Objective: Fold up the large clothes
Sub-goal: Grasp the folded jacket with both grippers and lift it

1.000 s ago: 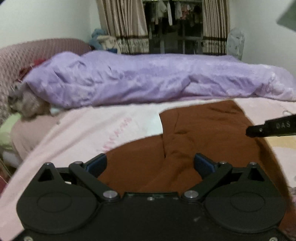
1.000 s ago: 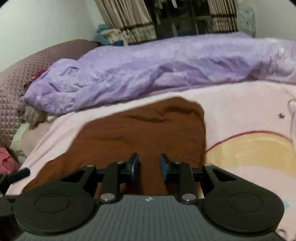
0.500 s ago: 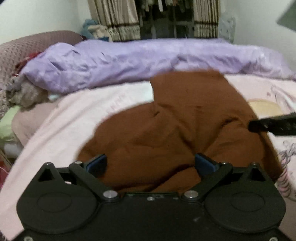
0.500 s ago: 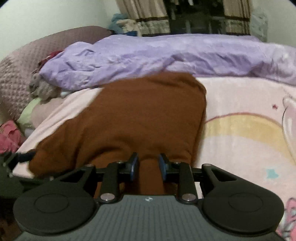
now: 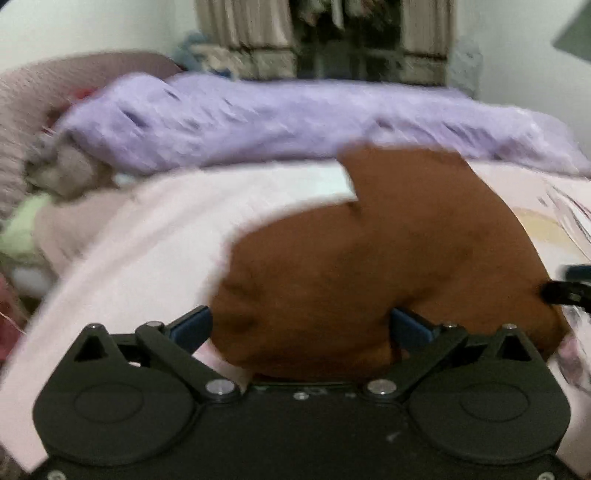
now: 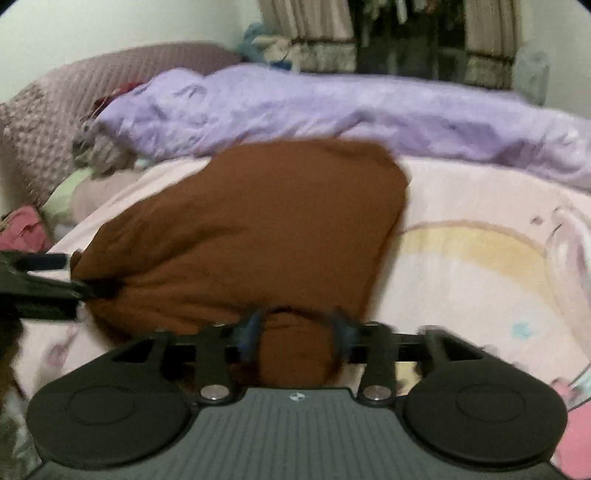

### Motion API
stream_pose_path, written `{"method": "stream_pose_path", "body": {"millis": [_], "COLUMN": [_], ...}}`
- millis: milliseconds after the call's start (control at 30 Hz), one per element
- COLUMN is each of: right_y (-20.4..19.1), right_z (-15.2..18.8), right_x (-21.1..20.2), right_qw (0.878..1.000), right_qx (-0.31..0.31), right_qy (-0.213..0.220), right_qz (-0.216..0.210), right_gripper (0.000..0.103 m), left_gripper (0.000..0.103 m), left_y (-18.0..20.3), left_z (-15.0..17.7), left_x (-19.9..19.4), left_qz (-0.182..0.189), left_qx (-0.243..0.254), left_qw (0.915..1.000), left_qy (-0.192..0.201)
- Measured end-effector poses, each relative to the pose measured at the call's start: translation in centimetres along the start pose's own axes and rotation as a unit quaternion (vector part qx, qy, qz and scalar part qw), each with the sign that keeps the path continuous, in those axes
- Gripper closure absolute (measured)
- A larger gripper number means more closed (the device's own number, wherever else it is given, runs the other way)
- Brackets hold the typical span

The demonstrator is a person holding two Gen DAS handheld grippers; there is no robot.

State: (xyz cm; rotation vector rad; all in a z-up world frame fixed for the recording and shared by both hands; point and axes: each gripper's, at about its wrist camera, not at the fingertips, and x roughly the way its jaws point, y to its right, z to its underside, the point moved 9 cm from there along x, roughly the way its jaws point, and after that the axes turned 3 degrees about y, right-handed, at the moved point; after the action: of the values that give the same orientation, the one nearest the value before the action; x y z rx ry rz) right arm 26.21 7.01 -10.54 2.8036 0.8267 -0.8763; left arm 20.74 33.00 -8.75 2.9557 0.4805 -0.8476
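Note:
A brown garment (image 5: 369, 266) lies bunched on the pink bed sheet (image 5: 147, 236); it also shows in the right wrist view (image 6: 258, 229). My left gripper (image 5: 301, 328) has its jaws wide apart, with the garment's near edge lying between them. My right gripper (image 6: 297, 332) has its jaws partly apart with a fold of brown cloth between them; motion blur hides whether the pads press it. The right gripper's tip (image 5: 565, 291) shows at the left view's right edge, and the left gripper (image 6: 40, 284) shows at the right view's left edge, at the garment's left corner.
A rumpled purple duvet (image 5: 295, 118) lies across the far side of the bed. A quilted mauve headboard (image 6: 55, 110) and pillows (image 6: 74, 192) are at the left. Curtains and a dark window (image 6: 406, 33) are behind. The sheet has a cartoon print (image 6: 480, 251) at the right.
Both grippers have pulled back toward the near edge of the bed, and the garment has gathered toward them. The right jaws have opened wider. Both views are now blurred.

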Motion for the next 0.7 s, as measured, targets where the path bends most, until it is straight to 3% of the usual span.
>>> {"method": "stream_pose_path", "body": {"millis": [100, 167, 267, 367, 467, 567, 633, 700], "right_y": [2.3, 3.9, 5.4, 6.2, 6.7, 6.8, 6.6, 6.1], "right_z": [-0.6, -0.5, -0.3, -0.5, -0.5, -0.7, -0.7, -0.9], "right_x": [-0.1, 1.2, 3.1, 4.3, 5.8, 7.7, 8.8, 9.9], "right_qw": [0.999, 0.998, 0.995, 0.993, 0.991, 0.988, 0.982, 0.967], "right_qx": [0.024, 0.053, 0.096, 0.114, 0.127, 0.146, 0.168, 0.213], "right_qy": [0.011, -0.007, -0.017, -0.015, -0.028, -0.041, -0.053, -0.070], "right_qz": [0.027, 0.026, 0.004, -0.013, -0.026, -0.038, -0.069, -0.124], "right_gripper": [0.028, 0.025, 0.011, 0.003, 0.000, 0.000, 0.000, 0.000], "left_gripper": [0.000, 0.000, 0.000, 0.000, 0.000, 0.000, 0.000, 0.000], "left_y": [-3.5, -5.0, -5.4, -4.0, -2.3, -1.8, -1.5, -0.2], "left_z": [-1.3, -1.2, -0.3, 0.3, 1.2, 1.0, 0.8, 0.9], "left_x": [0.5, 3.2, 7.2, 10.0, 11.8, 11.7, 11.2, 9.6], "left_qz": [-0.014, 0.023, 0.075, 0.096, 0.144, 0.145, 0.171, 0.204], "left_qx": [-0.050, -0.107, -0.163, -0.156, -0.194, -0.187, -0.186, -0.174], "left_qw": [0.9986, 0.9930, 0.9772, 0.9723, 0.9546, 0.9567, 0.9517, 0.9472], "left_qy": [-0.003, -0.045, -0.113, -0.145, -0.174, -0.169, -0.174, -0.175]}}
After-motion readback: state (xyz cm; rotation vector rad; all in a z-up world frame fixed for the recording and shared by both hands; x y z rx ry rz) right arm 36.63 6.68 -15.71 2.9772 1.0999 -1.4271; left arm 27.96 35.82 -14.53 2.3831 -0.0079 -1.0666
